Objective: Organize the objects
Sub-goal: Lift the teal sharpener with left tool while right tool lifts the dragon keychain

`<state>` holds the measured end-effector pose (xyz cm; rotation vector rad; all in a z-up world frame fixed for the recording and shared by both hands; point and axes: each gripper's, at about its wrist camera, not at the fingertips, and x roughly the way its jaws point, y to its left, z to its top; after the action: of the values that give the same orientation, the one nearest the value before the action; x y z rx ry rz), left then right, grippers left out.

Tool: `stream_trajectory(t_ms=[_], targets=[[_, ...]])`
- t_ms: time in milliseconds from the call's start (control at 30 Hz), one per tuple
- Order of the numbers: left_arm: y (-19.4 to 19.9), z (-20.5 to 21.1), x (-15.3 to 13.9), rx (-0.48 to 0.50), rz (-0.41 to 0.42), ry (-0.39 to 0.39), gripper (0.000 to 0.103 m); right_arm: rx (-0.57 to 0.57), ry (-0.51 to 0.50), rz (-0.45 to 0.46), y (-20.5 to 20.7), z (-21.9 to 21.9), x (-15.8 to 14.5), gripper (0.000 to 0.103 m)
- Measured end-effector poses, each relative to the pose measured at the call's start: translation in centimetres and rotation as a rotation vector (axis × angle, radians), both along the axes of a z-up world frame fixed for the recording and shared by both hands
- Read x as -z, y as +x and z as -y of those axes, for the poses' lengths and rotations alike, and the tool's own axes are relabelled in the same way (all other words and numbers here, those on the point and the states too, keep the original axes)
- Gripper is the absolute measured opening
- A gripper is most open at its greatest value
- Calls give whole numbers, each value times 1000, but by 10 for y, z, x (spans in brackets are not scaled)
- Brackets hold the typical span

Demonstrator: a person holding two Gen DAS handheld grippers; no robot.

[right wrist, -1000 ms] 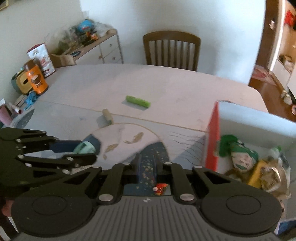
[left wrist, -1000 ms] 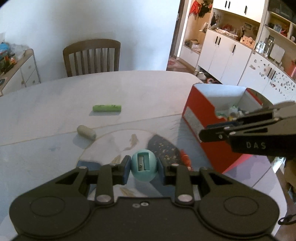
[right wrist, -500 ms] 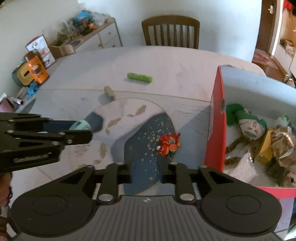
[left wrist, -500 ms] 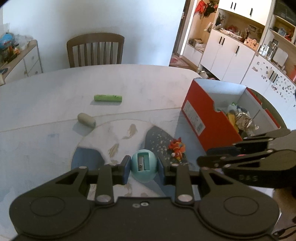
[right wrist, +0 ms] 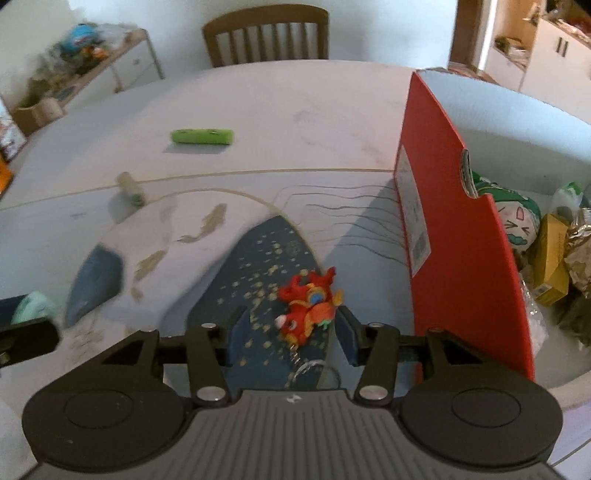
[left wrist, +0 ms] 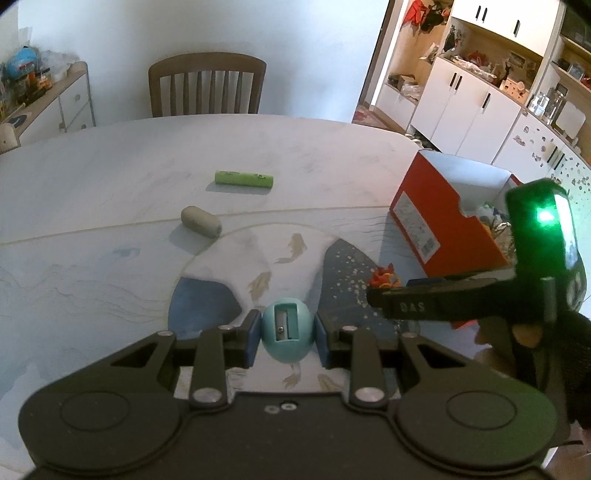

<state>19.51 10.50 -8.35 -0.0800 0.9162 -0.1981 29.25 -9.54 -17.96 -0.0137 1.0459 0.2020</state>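
Right gripper (right wrist: 290,332) now lowered around red dragon keychain toy (right wrist: 308,312), jaws spread, not yet closed; pickup judged imminent. Left gripper (left wrist: 288,332) clamped on teal egg-shaped pencil sharpener (left wrist: 288,330). Counted on table: one green tube (left wrist: 243,179) far, one grey roll (left wrist: 201,221), one red box (right wrist: 461,229) right, part-filled.

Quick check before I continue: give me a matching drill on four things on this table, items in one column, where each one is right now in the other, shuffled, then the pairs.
Items
1. teal egg-shaped sharpener
2. red dragon toy
3. green tube
4. yellow packet

Places
A. inside the red box
B. lying on the table between the open fingers of the right gripper
C. clamped in the left gripper
D. lying alone on the far part of the table, toward the chair

Pairs: 1-C, 2-B, 3-D, 4-A
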Motion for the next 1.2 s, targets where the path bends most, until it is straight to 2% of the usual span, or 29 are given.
stream_trajectory(t_ms=[167,367,500,567,800,833,867,1200], targets=[[5,-5,3,1,-5,-7,29,28,-31,-12,8,0,8,49],[11,-9,6,8,-11,-18,29,2,-78,-1,12,-8,9,50],[13,-8,7,11,-13,-20,29,-10,-100,11,9,-12,8,47],[14,-8,7,12,-16,-21,29,-15,-104,18,8,-13,7,40],[15,-6,8,9,-16,-16,29,-11,-85,27,5,-8,5,35],[14,-5,7,11,-15,-14,29,-14,-79,29,4,-7,4,28],[14,-4,6,14,-13,-13,29,-16,-66,28,3,-5,1,28],[5,17,-14,38,17,-5,29,-49,70,64,-24,23,-53,28]])
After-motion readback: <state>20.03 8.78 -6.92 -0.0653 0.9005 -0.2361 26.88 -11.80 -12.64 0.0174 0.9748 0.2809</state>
